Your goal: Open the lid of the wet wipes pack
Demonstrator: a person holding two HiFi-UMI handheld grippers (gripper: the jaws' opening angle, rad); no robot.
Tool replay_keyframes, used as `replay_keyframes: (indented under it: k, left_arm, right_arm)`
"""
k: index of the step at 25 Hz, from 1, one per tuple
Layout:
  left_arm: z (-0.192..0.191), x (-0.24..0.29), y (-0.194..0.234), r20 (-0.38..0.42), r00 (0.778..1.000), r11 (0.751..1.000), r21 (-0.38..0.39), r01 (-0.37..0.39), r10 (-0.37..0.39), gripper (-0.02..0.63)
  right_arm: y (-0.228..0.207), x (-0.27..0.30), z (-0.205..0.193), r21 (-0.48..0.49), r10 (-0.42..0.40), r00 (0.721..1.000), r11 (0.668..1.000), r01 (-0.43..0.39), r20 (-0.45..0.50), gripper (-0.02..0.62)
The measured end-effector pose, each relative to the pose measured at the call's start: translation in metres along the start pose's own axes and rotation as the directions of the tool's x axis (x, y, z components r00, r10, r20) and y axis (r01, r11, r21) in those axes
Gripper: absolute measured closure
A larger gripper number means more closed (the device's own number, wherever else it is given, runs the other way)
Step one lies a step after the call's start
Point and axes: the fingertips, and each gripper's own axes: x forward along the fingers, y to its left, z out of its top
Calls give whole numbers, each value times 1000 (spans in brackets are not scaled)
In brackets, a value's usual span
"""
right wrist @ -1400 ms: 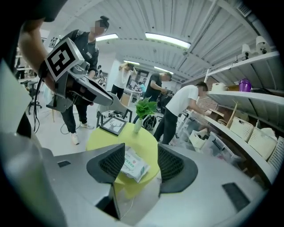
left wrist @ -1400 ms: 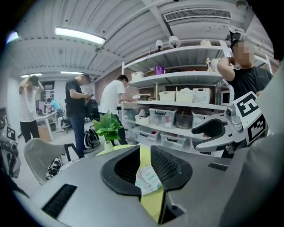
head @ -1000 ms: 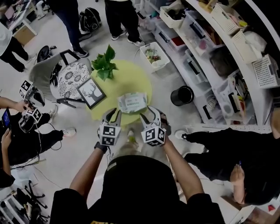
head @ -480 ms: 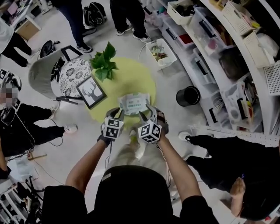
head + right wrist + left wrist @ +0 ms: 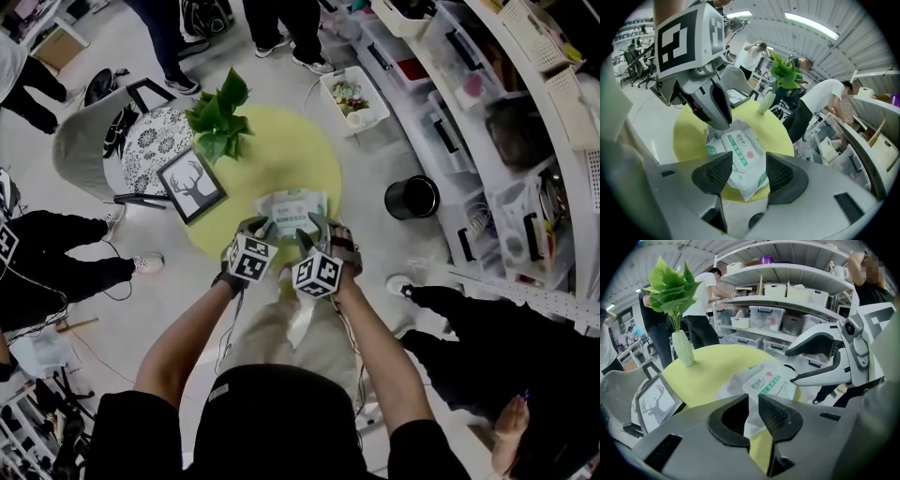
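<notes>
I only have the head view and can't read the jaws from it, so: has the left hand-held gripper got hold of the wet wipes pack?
Observer: Yes, the left gripper view shows the left hand-held gripper pinched on an edge of the wet wipes pack.
Operator: And the right one?
Observer: The right hand-held gripper is open, jaws apart and pointed at the pack, nothing clamped.
Operator: Is the lid up?
Observer: No, the lid lies flat and closed.

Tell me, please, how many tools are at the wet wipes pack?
2: the left tool pinches the white wet wipes pack's near edge; the right tool, open, is at its right corner.
</notes>
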Motion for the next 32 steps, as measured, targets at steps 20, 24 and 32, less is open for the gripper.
replay_keyframes:
  k: [20, 24, 32]
  left_arm:
    - [-19, 19, 1, -27, 1000, 998, -67, 3, -5, 535]
    - [-17, 22, 2, -43, 999, 998, -56, 24, -26, 537]
    - [-19, 23, 0, -88, 994, 998, -13, 65, -66, 538]
  right_arm:
    - [28, 38, 5, -323, 76, 997, 944, -72, 2, 380]
    - [30, 39, 4, -335, 82, 997, 939, -78, -3, 401]
    - [35, 38, 4, -335, 78, 997, 939, -74, -2, 462]
